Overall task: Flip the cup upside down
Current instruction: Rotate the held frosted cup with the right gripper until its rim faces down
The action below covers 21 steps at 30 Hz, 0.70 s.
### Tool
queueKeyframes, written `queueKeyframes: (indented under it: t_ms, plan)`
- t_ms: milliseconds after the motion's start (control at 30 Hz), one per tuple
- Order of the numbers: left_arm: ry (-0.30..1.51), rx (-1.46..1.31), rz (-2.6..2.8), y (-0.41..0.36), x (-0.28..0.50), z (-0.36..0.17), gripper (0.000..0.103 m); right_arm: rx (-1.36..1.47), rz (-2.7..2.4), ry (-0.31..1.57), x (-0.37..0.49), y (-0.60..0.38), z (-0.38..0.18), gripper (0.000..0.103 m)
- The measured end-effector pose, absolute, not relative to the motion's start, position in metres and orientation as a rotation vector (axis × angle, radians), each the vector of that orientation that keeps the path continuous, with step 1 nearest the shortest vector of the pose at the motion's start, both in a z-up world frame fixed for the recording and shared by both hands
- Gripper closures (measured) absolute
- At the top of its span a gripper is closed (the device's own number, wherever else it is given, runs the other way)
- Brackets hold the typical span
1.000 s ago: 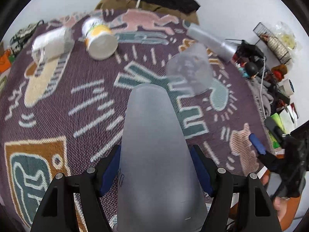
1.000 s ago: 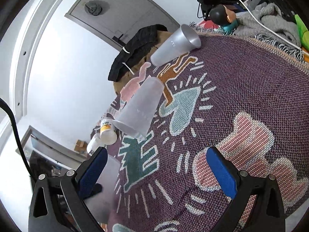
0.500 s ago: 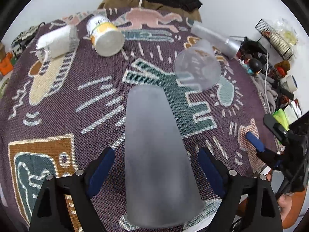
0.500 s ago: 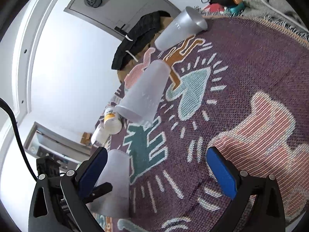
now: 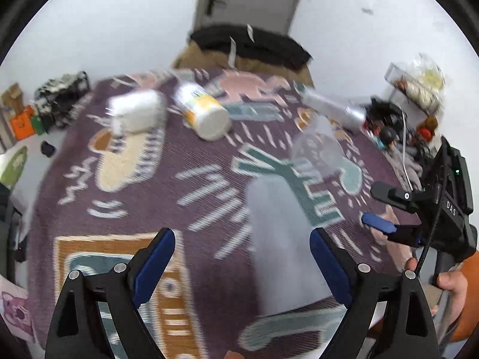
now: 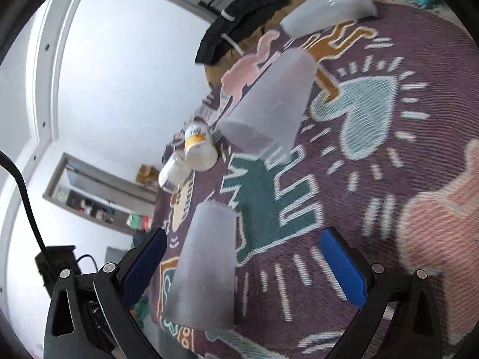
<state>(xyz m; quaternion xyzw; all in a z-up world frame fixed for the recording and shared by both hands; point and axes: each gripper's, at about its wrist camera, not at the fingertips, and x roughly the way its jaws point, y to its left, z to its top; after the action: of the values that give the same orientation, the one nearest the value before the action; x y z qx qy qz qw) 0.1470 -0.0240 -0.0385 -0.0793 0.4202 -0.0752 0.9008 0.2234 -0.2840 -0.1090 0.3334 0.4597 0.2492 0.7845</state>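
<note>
Left wrist view: left gripper spread wide, empty, frosted cup upside down on rug between its fingers.

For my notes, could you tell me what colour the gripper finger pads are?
Blue pads; the right wrist view shows them best.

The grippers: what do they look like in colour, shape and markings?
Both grippers, left and right, have black angular frames with silver screws and blue pads on the fingers. The right one's body reads "DAS", shows a green light and a black cable; an orange sleeve is behind it.
</note>
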Motion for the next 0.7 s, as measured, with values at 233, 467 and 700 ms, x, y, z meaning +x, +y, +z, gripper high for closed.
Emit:
queueKeyframes:
  t_ms: [233, 467, 700]
  plan:
    - [0.684, -0.224, -0.059, 0.034, 0.12, -0.029, 0.011, 0.571, 0.557, 1.106, 0.245, -0.231, -0.106, 0.0]
    - [0.582, -0.234, 0.045, 0.068, 0.107, -0.035, 0.009, 0.419, 0.519, 1.196, 0.269, -0.193, -0.105, 0.0]
    - [0.471, -0.24, 0.08, 0.085, 0.092, -0.041, 0.0, 0.303, 0.453, 1.314, 0.288, -0.176, -0.117, 0.003]
